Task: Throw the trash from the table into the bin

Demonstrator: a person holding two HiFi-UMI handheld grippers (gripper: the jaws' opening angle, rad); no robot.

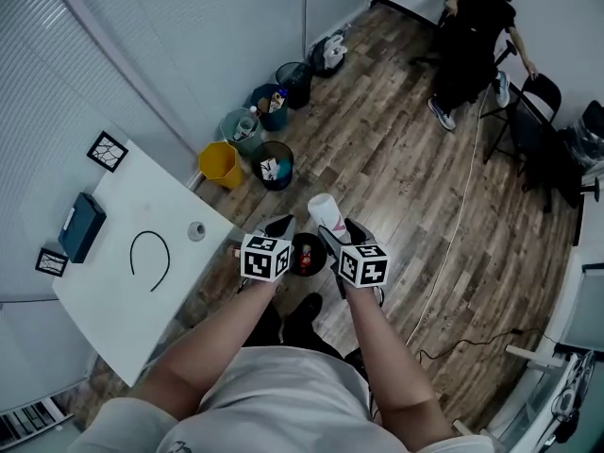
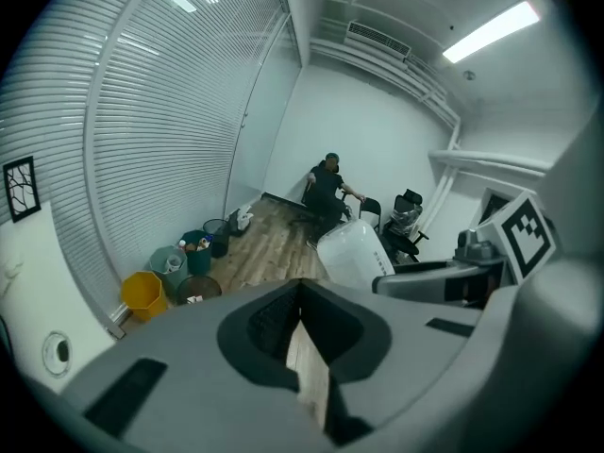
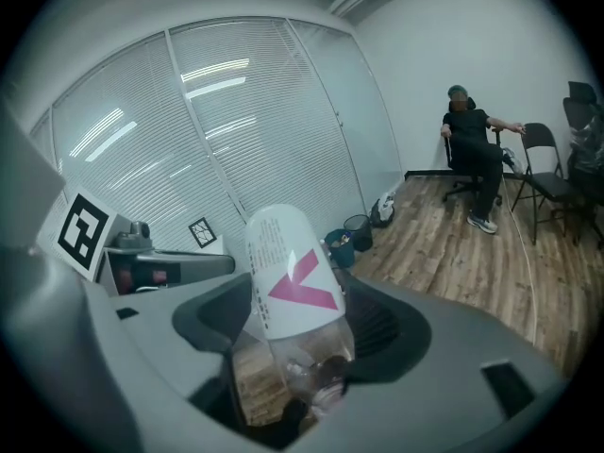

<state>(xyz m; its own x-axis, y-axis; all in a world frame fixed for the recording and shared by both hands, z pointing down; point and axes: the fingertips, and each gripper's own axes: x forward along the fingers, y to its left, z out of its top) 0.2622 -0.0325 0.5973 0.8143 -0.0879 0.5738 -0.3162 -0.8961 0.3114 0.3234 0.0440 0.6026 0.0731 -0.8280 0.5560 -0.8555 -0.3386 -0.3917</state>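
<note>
OK, bottle (image 3: 288, 286): clear plastic with a white label, a pink V-shaped mark and small print. Its clear end sits down between the pads and the label end sticks out past the tips. The right gripper (image 3: 300, 340) is clamped on it, jaws pressed to its sides. It's held in the air off the table (image 1: 123, 291), over the floor, just beside the dark round bin (image 1: 315, 246) below both grippers. The left gripper (image 2: 300, 295) has its jaws together at the tips with nothing in them; only floor shows through the slit. The round bin has something red inside. Near the blinds stand a yellow bin (image 1: 220, 163) (contents not readable), a grey-green bin (image 1: 241, 125) with a pale cup-like item, a blue bin (image 1: 271, 102) with mixed trash, a black mesh bin (image 1: 293, 78), and a dark bin (image 1: 274, 147) with white scraps. The pink mark shows only in the right gripper view; the head view shows just the bottle's white end. The round bin shows only in the head view. The left gripper view catches the bottle side-on.
</note>
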